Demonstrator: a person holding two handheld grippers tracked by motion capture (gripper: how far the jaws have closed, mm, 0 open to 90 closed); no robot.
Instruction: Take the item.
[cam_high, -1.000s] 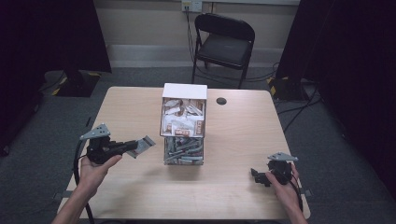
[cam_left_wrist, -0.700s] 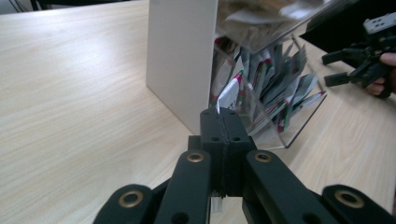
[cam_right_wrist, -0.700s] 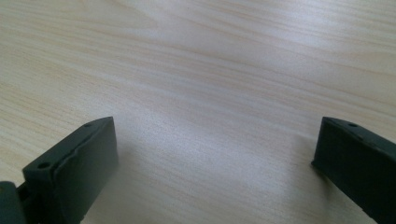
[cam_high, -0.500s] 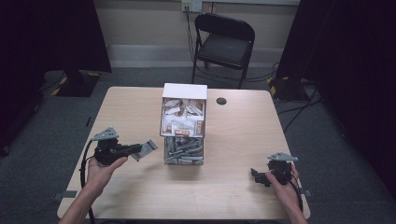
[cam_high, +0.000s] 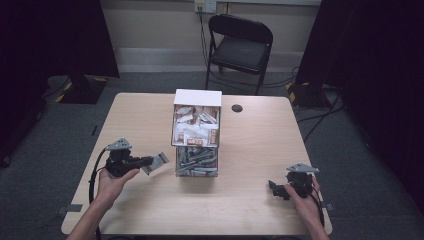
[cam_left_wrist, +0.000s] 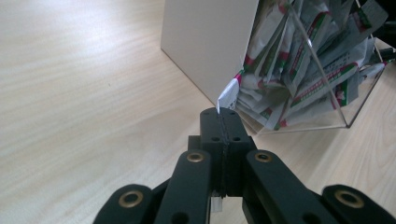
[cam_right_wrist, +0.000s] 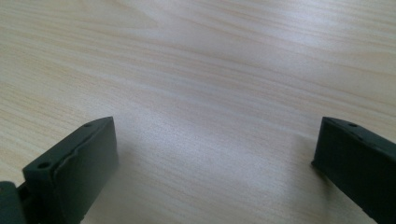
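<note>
A two-tier dispenser box (cam_high: 196, 131) stands mid-table, its white upper tier and clear lower tier both stuffed with sachets. Just left of the lower tier, my left gripper (cam_high: 148, 161) is shut on a small pale sachet (cam_high: 157, 162). In the left gripper view the jaws of the left gripper (cam_left_wrist: 224, 115) meet on the thin white edge of the sachet (cam_left_wrist: 227, 94), close to the box's white wall (cam_left_wrist: 205, 42) and the clear compartment of sachets (cam_left_wrist: 303, 65). My right gripper (cam_high: 273, 189) rests open near the front right of the table, and in its own view the right gripper (cam_right_wrist: 215, 140) has nothing between its jaws.
The pale wooden table (cam_high: 260, 145) has a small dark round hole (cam_high: 237, 108) behind the box. A black folding chair (cam_high: 240, 47) stands beyond the far edge. Dark curtains flank the room on both sides.
My left gripper has edged slightly right toward the box, still holding the sachet. The right gripper has stayed put.
</note>
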